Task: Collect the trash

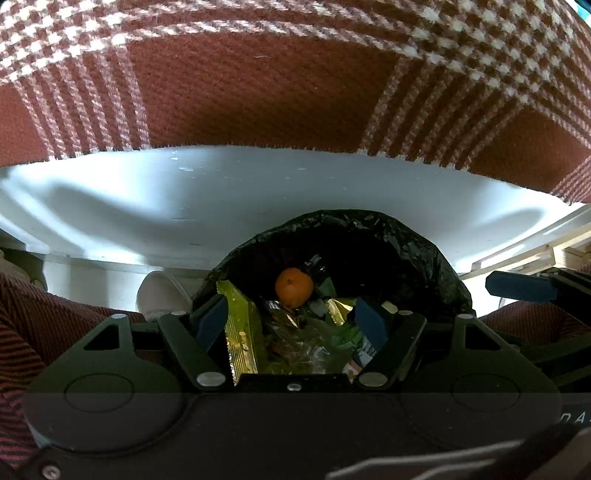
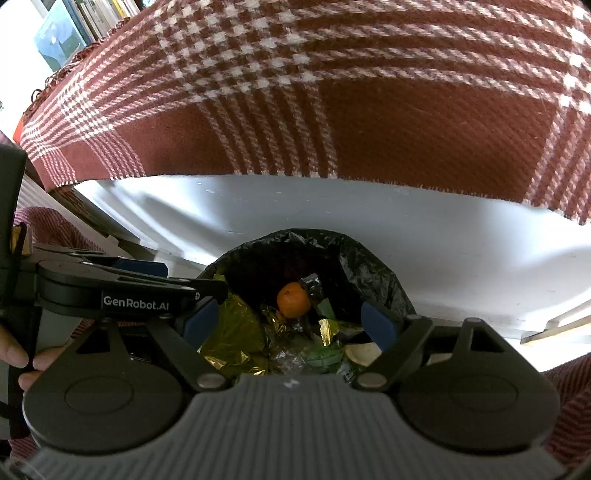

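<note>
A bin lined with a black bag (image 1: 406, 251) (image 2: 362, 273) stands below both grippers. Inside lie an orange fruit (image 1: 294, 287) (image 2: 293, 300), gold foil wrappers (image 1: 240, 332) (image 2: 232, 332), clear and green plastic (image 1: 314, 343) (image 2: 317, 354) and a pale round lid (image 2: 364, 352). My left gripper (image 1: 291, 319) hangs open over the bin mouth with nothing between its blue pads (image 1: 212, 317). My right gripper (image 2: 290, 321) is also open and empty above the same bin. The left gripper's body (image 2: 122, 291) shows at the left of the right wrist view, held by a hand (image 2: 18, 358).
A red and white checked cloth (image 1: 258, 81) (image 2: 406, 110) covers a white table (image 1: 184, 199) (image 2: 443, 251) just behind the bin. A white shoe (image 1: 162, 295) sits left of the bin. Wooden slats (image 1: 535, 254) lie at right. Books (image 2: 85, 22) stand far back left.
</note>
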A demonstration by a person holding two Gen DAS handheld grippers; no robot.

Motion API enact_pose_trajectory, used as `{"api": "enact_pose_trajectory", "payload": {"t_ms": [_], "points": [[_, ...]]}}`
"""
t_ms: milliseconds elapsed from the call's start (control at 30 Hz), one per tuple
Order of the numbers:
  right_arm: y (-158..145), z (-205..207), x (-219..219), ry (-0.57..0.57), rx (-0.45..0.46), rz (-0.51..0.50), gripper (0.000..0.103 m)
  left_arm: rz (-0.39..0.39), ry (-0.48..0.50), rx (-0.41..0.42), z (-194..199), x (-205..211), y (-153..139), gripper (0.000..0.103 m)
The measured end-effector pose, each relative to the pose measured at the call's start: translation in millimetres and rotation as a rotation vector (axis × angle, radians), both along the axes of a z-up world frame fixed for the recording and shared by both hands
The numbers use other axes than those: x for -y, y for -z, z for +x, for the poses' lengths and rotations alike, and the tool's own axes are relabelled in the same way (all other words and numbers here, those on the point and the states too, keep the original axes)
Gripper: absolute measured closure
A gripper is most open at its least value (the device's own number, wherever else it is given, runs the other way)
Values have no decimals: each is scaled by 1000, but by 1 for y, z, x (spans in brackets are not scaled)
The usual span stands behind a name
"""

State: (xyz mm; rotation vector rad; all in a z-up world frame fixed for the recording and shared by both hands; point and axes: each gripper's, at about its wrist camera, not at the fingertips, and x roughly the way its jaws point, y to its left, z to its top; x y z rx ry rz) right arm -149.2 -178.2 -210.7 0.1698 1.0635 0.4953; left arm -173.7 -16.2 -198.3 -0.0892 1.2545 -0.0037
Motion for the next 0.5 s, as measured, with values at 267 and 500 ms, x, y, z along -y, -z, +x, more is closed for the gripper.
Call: {"api": "enact_pose_trajectory", "payload": {"t_ms": [267, 500], "points": [[0, 0, 0, 0, 0, 1, 12, 1, -1, -2, -1, 1, -1, 29], [0, 0, 0, 1, -1, 1, 12, -2, -2, -5, -1, 0, -1, 29]]}}
